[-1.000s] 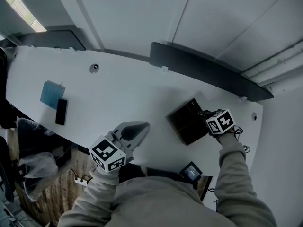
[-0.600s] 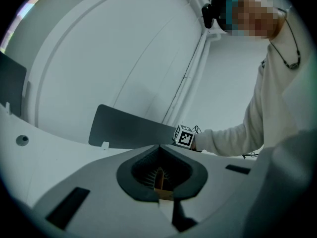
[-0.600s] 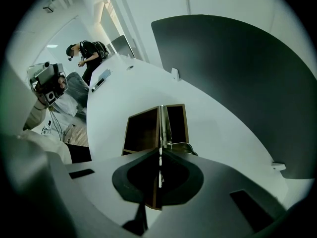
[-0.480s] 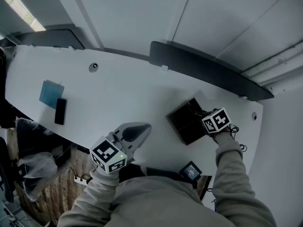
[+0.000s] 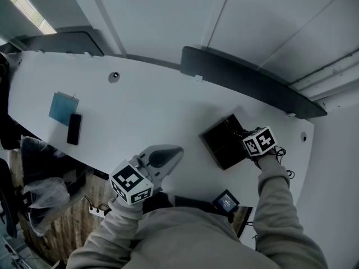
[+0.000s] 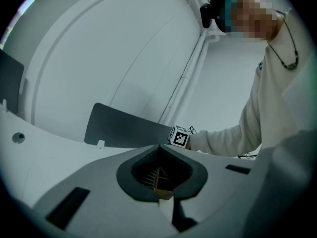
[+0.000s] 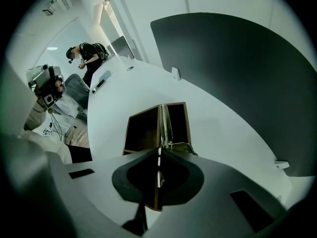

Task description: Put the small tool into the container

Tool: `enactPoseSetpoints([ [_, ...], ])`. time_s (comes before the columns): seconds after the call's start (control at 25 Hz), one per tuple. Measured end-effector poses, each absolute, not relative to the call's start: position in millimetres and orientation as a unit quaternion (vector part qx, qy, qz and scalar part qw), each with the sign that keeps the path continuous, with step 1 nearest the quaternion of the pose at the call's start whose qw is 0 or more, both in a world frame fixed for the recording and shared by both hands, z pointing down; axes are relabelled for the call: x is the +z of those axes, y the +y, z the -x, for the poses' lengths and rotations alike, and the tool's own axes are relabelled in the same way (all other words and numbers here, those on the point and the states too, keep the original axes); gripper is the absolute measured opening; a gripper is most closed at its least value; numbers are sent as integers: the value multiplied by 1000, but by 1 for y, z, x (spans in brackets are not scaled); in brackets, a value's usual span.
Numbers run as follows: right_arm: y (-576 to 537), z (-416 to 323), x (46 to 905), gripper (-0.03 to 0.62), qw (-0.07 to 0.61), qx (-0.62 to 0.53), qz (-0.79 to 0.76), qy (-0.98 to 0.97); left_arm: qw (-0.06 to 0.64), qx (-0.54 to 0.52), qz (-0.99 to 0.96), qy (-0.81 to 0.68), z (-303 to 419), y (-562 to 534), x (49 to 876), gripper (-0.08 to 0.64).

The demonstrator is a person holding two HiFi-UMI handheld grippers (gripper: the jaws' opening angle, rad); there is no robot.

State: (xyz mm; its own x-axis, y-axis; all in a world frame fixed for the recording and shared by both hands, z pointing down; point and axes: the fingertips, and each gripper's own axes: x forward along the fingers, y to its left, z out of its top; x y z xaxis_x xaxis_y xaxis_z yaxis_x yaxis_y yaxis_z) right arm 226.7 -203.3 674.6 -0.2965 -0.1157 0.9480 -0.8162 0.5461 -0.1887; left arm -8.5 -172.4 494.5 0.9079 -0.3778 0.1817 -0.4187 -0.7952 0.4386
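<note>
A dark wooden container (image 5: 220,145) with two compartments stands on the white table (image 5: 146,111) at the right. My right gripper (image 5: 243,135) points steeply down over its near right corner. In the right gripper view the right gripper (image 7: 160,153) is shut on a slender metal tool (image 7: 165,125), which runs out along the divider of the container (image 7: 141,130). My left gripper (image 5: 177,151) hovers at the table's front edge, well left of the container. Seen from its own camera, the left gripper (image 6: 160,148) has its jaws shut with nothing between them.
A black phone (image 5: 74,129) and a blue pad (image 5: 61,107) lie at the table's left end. A dark curved screen (image 5: 247,83) lines the far edge. A small device (image 5: 226,202) sits below the front edge. Another person (image 7: 86,58) stands far off.
</note>
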Motion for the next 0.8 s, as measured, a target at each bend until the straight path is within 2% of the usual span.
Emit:
enactPoseSetpoints([
  [0.8,-199,-226,680,24,493,355,-328,-724,223,55,-953,-196,17,-166,480,2],
])
